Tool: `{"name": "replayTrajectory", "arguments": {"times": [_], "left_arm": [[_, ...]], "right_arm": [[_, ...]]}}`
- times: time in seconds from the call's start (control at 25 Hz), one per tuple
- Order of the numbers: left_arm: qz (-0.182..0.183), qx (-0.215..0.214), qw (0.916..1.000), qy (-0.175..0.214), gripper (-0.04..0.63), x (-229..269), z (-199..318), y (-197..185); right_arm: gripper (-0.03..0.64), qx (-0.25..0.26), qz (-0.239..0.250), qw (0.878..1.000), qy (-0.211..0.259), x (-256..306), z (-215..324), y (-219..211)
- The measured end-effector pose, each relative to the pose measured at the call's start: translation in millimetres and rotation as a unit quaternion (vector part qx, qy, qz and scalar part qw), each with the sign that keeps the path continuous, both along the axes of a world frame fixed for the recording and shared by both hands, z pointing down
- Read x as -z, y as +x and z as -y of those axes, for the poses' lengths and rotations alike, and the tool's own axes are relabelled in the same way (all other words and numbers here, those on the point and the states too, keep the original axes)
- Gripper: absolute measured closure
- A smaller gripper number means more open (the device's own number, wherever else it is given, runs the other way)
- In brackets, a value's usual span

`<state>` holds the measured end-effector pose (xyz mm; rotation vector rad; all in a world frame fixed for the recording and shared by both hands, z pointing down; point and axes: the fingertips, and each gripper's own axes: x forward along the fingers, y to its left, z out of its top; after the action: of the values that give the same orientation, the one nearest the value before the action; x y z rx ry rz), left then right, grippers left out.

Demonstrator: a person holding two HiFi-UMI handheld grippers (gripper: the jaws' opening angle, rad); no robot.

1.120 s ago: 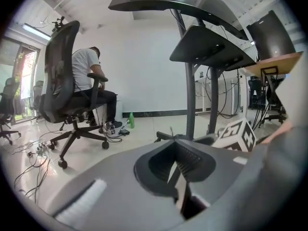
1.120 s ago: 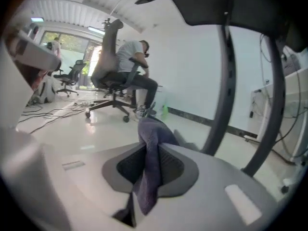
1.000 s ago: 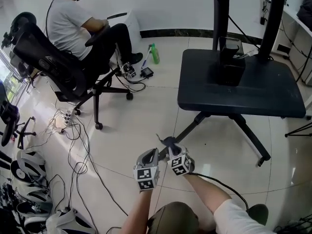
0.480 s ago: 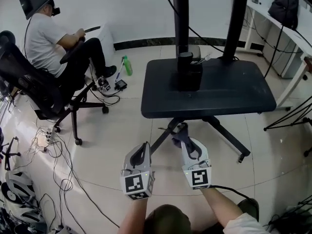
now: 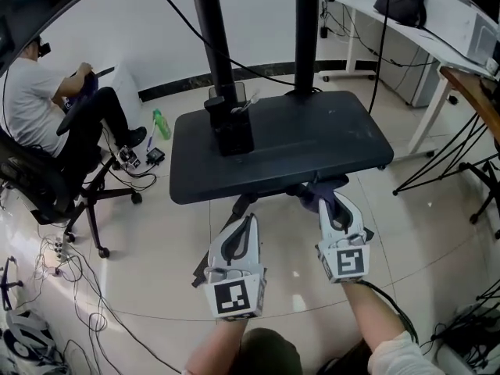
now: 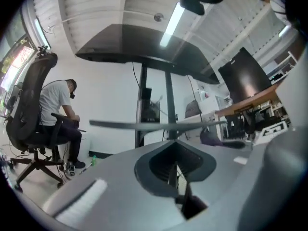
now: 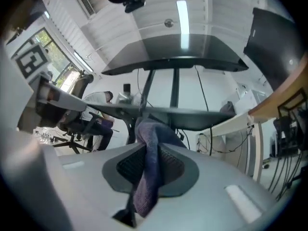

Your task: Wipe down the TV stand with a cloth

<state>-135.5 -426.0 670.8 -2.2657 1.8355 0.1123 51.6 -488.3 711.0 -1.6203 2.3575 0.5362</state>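
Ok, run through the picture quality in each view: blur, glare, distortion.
Head view: sharp and evenly lit, with soft glare on the floor tiles. Left gripper view: fisheye bending, dark corners, the left gripper close and soft, the ceiling light blown out. Right gripper view: same bending and dark corners, but the cloth is fairly sharp.

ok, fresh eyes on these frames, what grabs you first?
The dark TV stand fills the centre of the head view, two black poles rising from it. At its front edge the right gripper is shut on a purplish cloth; the left gripper beside it is shut and empty. A person sits in an office chair at far left.
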Motion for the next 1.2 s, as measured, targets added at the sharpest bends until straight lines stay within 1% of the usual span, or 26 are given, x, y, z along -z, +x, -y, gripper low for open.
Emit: {"name": "replayTrajectory", "arguments": {"times": [0.04, 0.08, 0.12, 0.2, 0.28, 0.4, 0.48, 0.52, 0.6, 0.68, 0.72, 0.76, 0.84, 0.92, 1.04, 1.12, 1.2], "left_arm": [[0.003, 0.01, 0.9997, -0.022, 0.522, -22.1, 20.4, 6.9], [0.004, 0.019, 0.9993, -0.033, 0.522, -42.4, 43.8, 11.1], [-0.002, 0.024, 0.9993, -0.027, 0.522, -56.1, 66.8, 11.7], [-0.019, 0.034, 0.9991, -0.014, 0.52, -63.1, 94.8, 6.6], [-0.023, 0.029, 0.9993, -0.008, 0.52, -53.6, 98.2, 6.6], [-0.009, 0.01, 0.9999, -0.005, 0.52, -47.0, 96.5, 16.4], [-0.004, 0.004, 0.9998, -0.021, 0.52, -56.9, 97.6, 18.1], [0.001, 0.002, 0.9995, -0.03, 0.52, -64.6, 97.0, 18.1], [0.023, -0.007, 0.999, -0.038, 0.52, -80.9, 94.3, 19.7], [0.043, -0.012, 0.9981, -0.042, 0.52, -93.9, 93.1, 19.8], [0.045, -0.009, 0.9978, -0.047, 0.52, -101.1, 95.4, 17.9], [0.042, -0.002, 0.9976, -0.055, 0.52, -110.0, 100.1, 13.9], [0.032, 0.016, 0.9964, -0.077, 0.52, -128.2, 111.6, 1.9], [0.033, 0.024, 0.9953, -0.088, 0.52, -138.7, 114.5, -5.6], [0.032, 0.019, 0.9954, -0.088, 0.52, -145.7, 110.6, -1.7], [0.037, 0.011, 0.9953, -0.089, 0.52, -149.5, 109.9, 8.4], [0.038, -0.002, 0.9952, -0.09, 0.52, -151.1, 109.0, 23.2]], "right_arm": [[0.558, 0.002, -0.005, 1.0, -0.019, -16.2, 33.9, 0.6], [0.558, 0.004, -0.012, 0.999, -0.036, -30.5, 67.7, -0.3], [0.557, 0.004, -0.018, 0.998, -0.052, -42.0, 99.0, -2.1], [0.557, 0.001, -0.024, 0.997, -0.077, -54.3, 147.8, -6.6], [0.558, 0.002, -0.027, 0.997, -0.077, -41.6, 171.9, -11.6], [0.558, 0.005, -0.011, 0.998, -0.058, 1.0, 178.3, -13.2], [0.557, 0.005, -0.015, 0.997, -0.071, -13.4, 191.8, -15.5], [0.557, 0.003, -0.019, 0.996, -0.088, -35.7, 202.3, -17.0], [0.557, -0.005, -0.032, 0.99, -0.141, -104.2, 228.0, -18.7], [0.557, -0.014, -0.054, 0.977, -0.207, -193.6, 253.4, -18.8], [0.557, -0.015, -0.065, 0.97, -0.233, -231.0, 261.2, -19.4], [0.558, -0.014, -0.073, 0.965, -0.25, -258.1, 265.0, -20.9], [0.558, -0.009, -0.081, 0.959, -0.27, -290.6, 265.9, -26.1], [0.558, -0.009, -0.083, 0.957, -0.278, -304.7, 260.2, -27.2], [0.558, -0.014, -0.095, 0.954, -0.283, -314.8, 245.9, -16.4], [0.558, -0.025, -0.11, 0.948, -0.299, -338.8, 228.4, 0.1], [0.558, -0.049, -0.117, 0.94, -0.317, -377.6, 203.2, 39.2]]}}
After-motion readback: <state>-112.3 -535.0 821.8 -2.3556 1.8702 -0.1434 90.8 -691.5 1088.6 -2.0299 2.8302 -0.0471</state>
